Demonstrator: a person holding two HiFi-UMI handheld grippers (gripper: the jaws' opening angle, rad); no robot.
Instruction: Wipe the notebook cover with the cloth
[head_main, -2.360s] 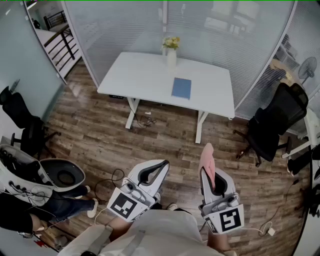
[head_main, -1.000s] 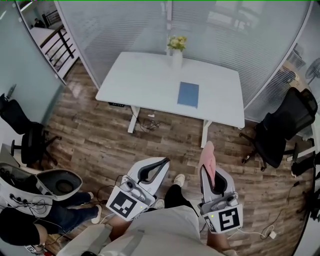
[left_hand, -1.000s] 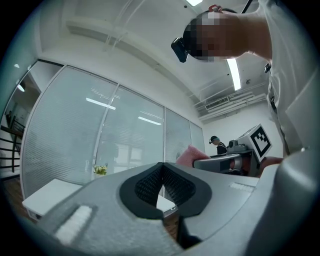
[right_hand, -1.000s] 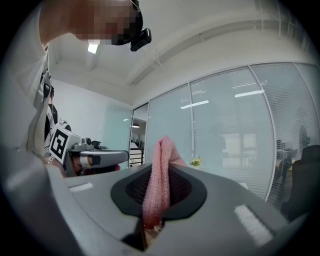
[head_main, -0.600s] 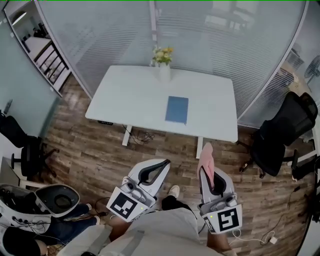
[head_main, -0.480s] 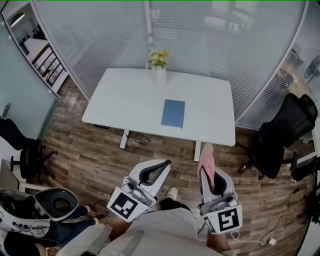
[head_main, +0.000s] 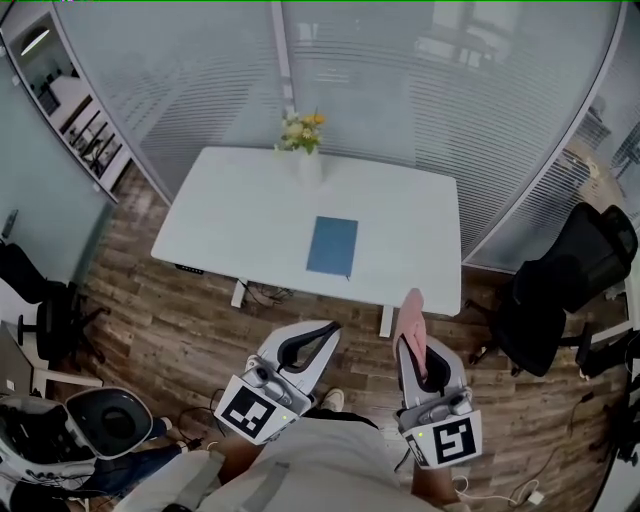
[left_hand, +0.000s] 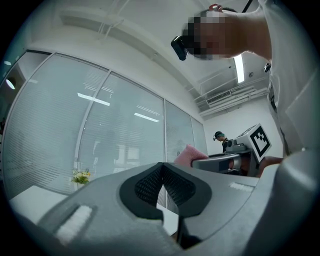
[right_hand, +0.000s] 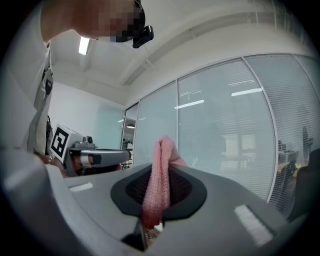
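Head view shows the left claw (head_main: 328, 330) pressed together and empty, over the wood floor (head_main: 170, 320). A blue notebook (head_main: 332, 246) lies flat on the white table (head_main: 230, 215), well apart from both claws. The right claw (head_main: 410, 345) pinches an upright pink cloth (head_main: 410, 315).

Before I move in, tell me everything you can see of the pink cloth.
The cloth is pink and soft, with a knitted, nubbly look, and is bunched into a narrow upright fold. The right gripper is shut on it: both jaws press its sides, its rounded top pokes out past their tips, and a short end hangs below. Nothing else touches it. It is held in the air, well short of the blue notebook lying on the white table.
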